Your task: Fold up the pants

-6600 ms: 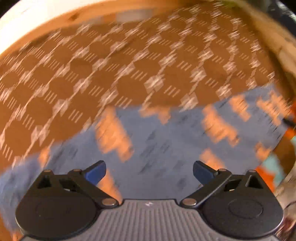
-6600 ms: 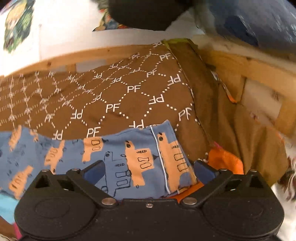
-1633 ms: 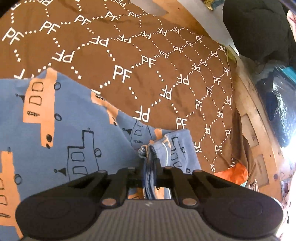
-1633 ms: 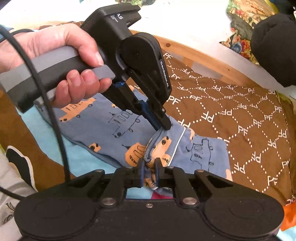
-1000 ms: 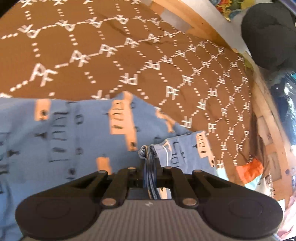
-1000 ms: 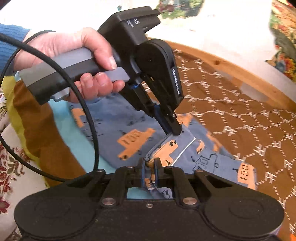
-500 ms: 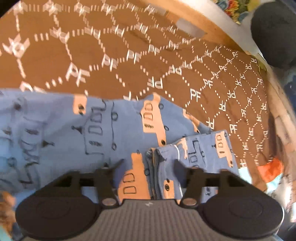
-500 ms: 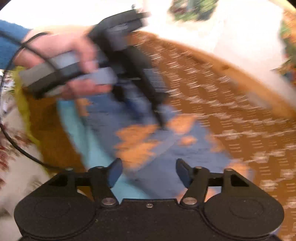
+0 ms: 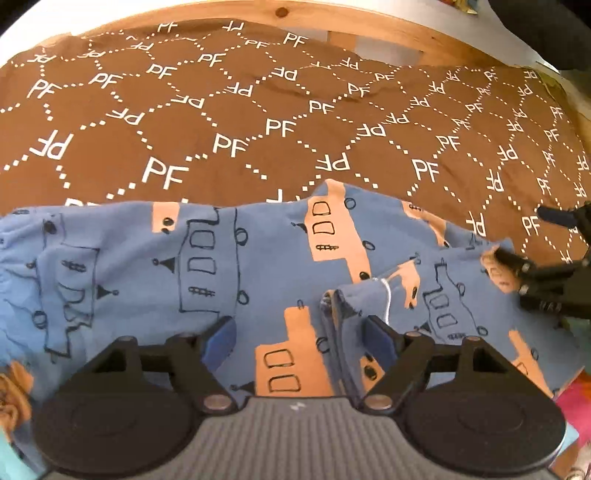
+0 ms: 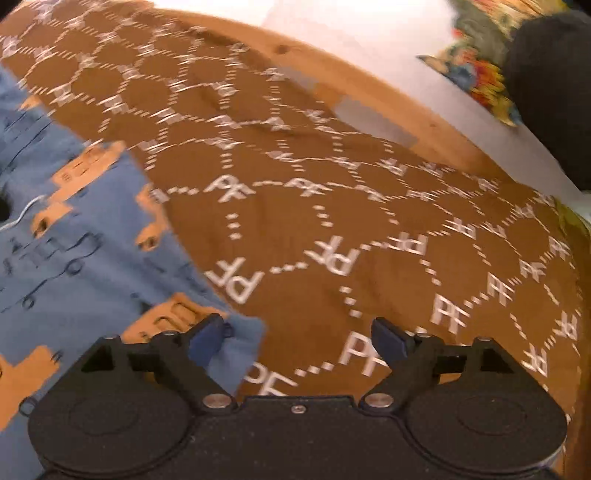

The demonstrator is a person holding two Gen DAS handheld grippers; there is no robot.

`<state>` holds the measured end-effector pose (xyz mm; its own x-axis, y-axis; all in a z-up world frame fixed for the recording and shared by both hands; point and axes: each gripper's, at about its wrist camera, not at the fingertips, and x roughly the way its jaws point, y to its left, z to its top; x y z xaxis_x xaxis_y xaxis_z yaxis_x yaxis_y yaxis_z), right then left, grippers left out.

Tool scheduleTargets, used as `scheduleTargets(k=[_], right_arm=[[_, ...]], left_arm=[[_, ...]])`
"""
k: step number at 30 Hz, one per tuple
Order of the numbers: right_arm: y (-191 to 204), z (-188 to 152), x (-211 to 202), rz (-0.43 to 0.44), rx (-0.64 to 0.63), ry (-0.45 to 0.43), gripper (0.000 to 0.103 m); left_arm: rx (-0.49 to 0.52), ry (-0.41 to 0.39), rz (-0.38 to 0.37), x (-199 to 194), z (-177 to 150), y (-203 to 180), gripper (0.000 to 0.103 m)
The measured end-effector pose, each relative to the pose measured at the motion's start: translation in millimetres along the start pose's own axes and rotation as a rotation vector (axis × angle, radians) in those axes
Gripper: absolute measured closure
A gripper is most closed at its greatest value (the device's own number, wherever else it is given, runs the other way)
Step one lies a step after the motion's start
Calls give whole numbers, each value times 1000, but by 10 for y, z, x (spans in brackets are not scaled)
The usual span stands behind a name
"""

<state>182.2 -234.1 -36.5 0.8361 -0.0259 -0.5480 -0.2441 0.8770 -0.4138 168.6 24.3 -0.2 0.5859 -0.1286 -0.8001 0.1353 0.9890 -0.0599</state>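
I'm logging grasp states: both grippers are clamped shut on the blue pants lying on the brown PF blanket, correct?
Not quite. The left gripper and right gripper are both open, as each wrist view shows. The blue pants do lie on the brown PF blanket.

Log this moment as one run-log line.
task: fold pants | left gripper: open, over pants | right gripper: open, at pants' edge | pants: flat on brown blanket

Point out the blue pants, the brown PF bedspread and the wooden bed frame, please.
blue pants (image 9: 258, 266), left wrist view, flat middle.
brown PF bedspread (image 9: 280, 127), left wrist view, middle.
wooden bed frame (image 9: 282, 13), left wrist view, top rail.
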Motion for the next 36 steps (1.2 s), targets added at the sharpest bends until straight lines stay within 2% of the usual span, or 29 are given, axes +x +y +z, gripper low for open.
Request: scheduleTargets(k=[2, 5, 6, 10, 12, 14, 17, 20, 22, 25, 26, 29, 31, 34, 35, 36], right_arm=[[-25, 16, -211, -30, 24, -22, 21], [26, -26, -689, 45, 64, -88, 18], [90, -75, -840, 67, 54, -96, 17], [413, -303, -1005, 86, -54, -64, 16], [542, -419, -932, 58, -95, -38, 17], [526, -390, -955, 58, -58, -55, 17], [528, -275, -1073, 89, -36, -118, 16], [623, -159, -1138, 131, -34, -183, 7], [732, -99, -1104, 179, -45, -178, 6], [963, -87, -924, 233, -129, -100, 7], [969, -81, -902, 234, -122, -99, 7], [813, 26, -978, 280, -5, -151, 9], [778, 113, -975, 285, 20, -162, 7], [823, 187, -895, 288, 14, -154, 7], [834, 200, -864, 296, 19, -144, 7], [855, 210, -850, 307, 27, -138, 7]], left_arm=[[-47, -4, -7, -131, -24, 58, 21], [-65, -75, -104, -374, -161, 144, 19], [-62, -84, -105, -428, -233, 142, 17], [-33, -40, -29, -382, -571, 89, 16], [32, -86, 4, -409, -673, 9, 16], [40, -87, 33, -452, -671, -41, 14], [-36, -94, 1, -567, -648, 38, 12], [-136, -124, 2, -722, -667, 193, 9], [-177, -162, 34, -888, -713, 314, 8], [-224, -235, 140, -1096, -805, 471, 8], [-242, -259, 172, -1158, -837, 529, 10], [-291, -294, 194, -1266, -840, 770, 28], [-335, -287, 177, -1287, -799, 922, 28], [-396, -344, 164, -1274, -721, 1108, 32], [-395, -359, 173, -1260, -687, 1149, 45], [-384, -361, 194, -1239, -637, 1173, 66]])
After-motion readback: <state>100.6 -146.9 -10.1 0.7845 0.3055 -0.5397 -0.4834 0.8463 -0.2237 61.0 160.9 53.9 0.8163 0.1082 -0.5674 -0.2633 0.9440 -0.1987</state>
